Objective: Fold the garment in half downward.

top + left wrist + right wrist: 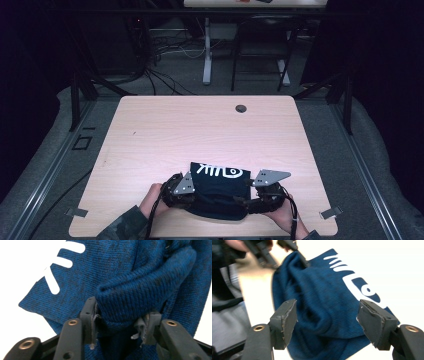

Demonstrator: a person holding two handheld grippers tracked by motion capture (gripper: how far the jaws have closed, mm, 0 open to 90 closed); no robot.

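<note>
Near the tabletop's (150, 130) front edge a blue knit garment (220, 187) is lying rumpled; soft, light, limp, likely bunching wherever pinched, so edges look the best hold; left tool (120, 320) is pinching a thick fold at its left side; right tool (327, 322) is gaping wide, empty, over the right side.

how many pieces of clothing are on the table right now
1: a folded dark blue garment with a white print lies at the near edge of the table, between the left gripper and right gripper. Anything folded underneath it would be hidden.
</note>
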